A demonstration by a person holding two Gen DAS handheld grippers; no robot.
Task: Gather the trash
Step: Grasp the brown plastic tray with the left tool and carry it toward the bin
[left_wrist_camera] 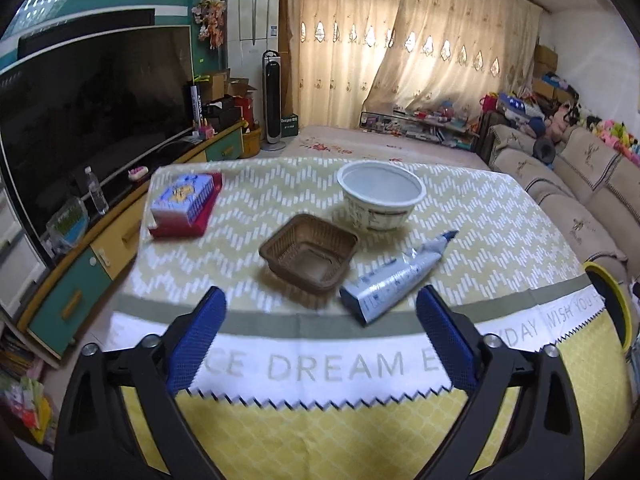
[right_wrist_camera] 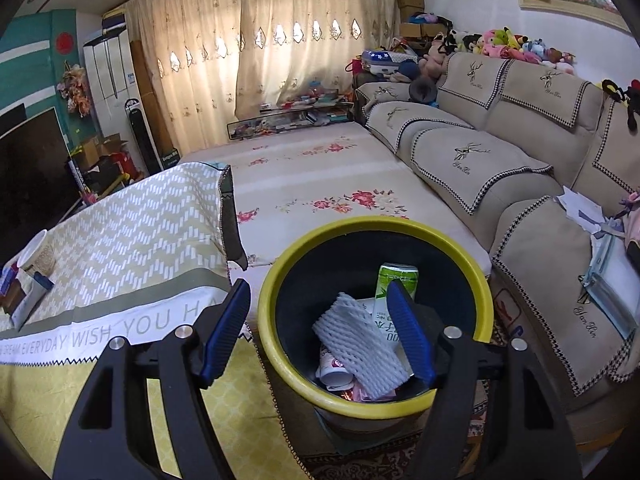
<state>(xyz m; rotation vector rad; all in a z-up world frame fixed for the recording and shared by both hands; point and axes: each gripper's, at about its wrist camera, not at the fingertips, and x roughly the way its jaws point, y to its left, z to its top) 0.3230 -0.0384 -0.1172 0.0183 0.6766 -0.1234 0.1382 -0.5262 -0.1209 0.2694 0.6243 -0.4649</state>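
Observation:
On the tablecloth [left_wrist_camera: 460,216] lie a brown plastic basket tray [left_wrist_camera: 308,254], a white paper bowl [left_wrist_camera: 380,194], a flattened silver-blue tube [left_wrist_camera: 394,280] and a red box with a blue carton on it [left_wrist_camera: 186,206]. My left gripper [left_wrist_camera: 320,332] stands open above the table's near edge, with the tube's flat end just beyond its right finger and nothing between the pads. My right gripper [right_wrist_camera: 320,328] is open over the yellow-rimmed black bin [right_wrist_camera: 276,280]. Inside the bin lie a white foam net sleeve [right_wrist_camera: 356,344], a green drink carton [right_wrist_camera: 394,280] and a small cup [right_wrist_camera: 334,368].
A television [left_wrist_camera: 92,108] on a low cabinet stands left of the table. A beige sofa [right_wrist_camera: 500,168] runs along the right, with papers on its near seat. A flowered mat [right_wrist_camera: 320,176] covers the floor beyond the bin. The bin's rim [left_wrist_camera: 612,304] shows at the table's right.

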